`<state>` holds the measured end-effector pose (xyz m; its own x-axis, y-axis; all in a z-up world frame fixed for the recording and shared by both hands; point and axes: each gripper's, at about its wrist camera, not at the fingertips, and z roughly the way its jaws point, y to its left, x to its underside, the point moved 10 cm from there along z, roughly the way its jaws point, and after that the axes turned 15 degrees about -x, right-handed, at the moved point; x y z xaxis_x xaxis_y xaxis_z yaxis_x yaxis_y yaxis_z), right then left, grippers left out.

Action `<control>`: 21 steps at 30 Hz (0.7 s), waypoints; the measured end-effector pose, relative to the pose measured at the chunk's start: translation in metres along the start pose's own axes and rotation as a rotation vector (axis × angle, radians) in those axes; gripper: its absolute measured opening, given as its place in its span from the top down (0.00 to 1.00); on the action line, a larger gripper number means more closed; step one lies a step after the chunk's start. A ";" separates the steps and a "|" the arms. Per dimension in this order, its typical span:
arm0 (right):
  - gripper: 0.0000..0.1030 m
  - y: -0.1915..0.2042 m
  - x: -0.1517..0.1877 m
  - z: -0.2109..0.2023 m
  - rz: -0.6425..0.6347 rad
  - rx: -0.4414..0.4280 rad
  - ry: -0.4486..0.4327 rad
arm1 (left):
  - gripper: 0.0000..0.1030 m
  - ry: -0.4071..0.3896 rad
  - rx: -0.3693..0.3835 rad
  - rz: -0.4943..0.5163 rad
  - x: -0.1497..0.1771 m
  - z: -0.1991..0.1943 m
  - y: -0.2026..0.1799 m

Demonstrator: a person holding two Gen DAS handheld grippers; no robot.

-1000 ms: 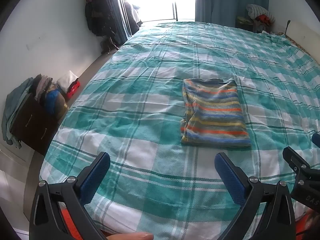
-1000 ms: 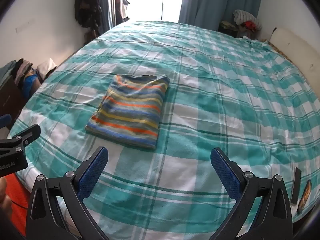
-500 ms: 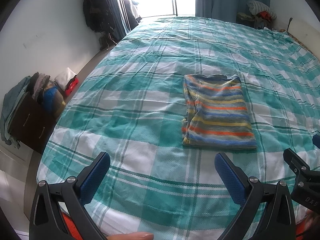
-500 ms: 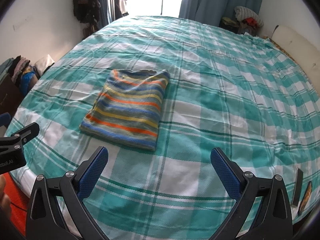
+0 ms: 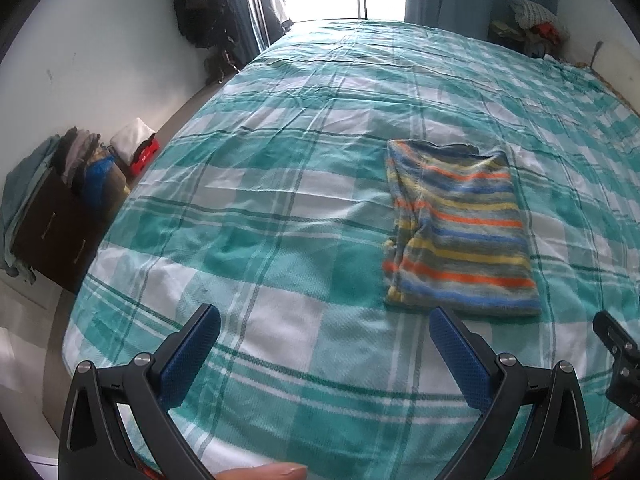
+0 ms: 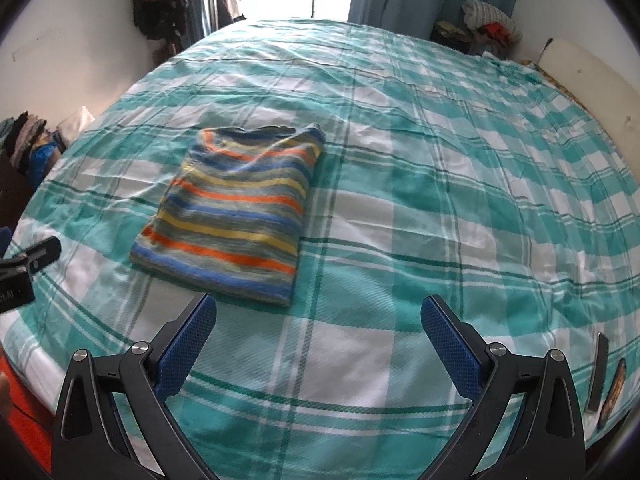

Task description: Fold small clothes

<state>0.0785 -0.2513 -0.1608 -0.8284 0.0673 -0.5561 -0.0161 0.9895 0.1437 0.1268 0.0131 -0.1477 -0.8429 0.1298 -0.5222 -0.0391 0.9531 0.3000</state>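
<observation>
A striped small garment, in orange, blue, yellow and grey, lies folded into a neat rectangle on the teal plaid bed. It also shows in the right wrist view. My left gripper is open and empty, hovering over the bed's near edge, left of the garment. My right gripper is open and empty, just in front of and right of the garment's near edge. Neither touches the cloth.
A dark dresser with stacked clothes stands left of the bed. Clothes hang by the bright doorway. A pile of items sits at the far right corner. Two small flat objects lie at the bed's right near edge.
Both grippers have drifted slightly forward and lower over the bed, so the folded garment sits a little nearer. Both stay open and empty. The garment has not moved.
</observation>
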 end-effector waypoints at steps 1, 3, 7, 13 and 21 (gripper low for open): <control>0.01 -0.003 0.000 0.002 0.000 0.003 0.001 | 0.00 0.003 0.000 -0.004 -0.002 0.005 0.001; 0.01 -0.013 0.000 0.007 0.008 0.018 0.004 | 0.00 0.009 -0.013 -0.011 -0.005 0.018 0.004; 0.01 -0.044 0.000 0.018 0.036 0.053 -0.001 | 0.00 0.020 -0.056 -0.033 -0.016 0.056 0.023; 0.01 -0.170 0.008 0.030 0.162 0.114 -0.096 | 0.00 0.052 -0.159 -0.143 -0.036 0.157 0.095; 0.01 -0.414 0.052 0.018 0.361 0.378 -0.182 | 0.00 0.083 -0.308 -0.268 -0.028 0.258 0.190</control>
<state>0.0523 -0.6550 -0.2643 -0.6334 0.3990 -0.6630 0.4809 0.8742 0.0667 0.2815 0.2611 -0.2821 -0.8206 -0.1465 -0.5524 -0.4115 0.8222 0.3932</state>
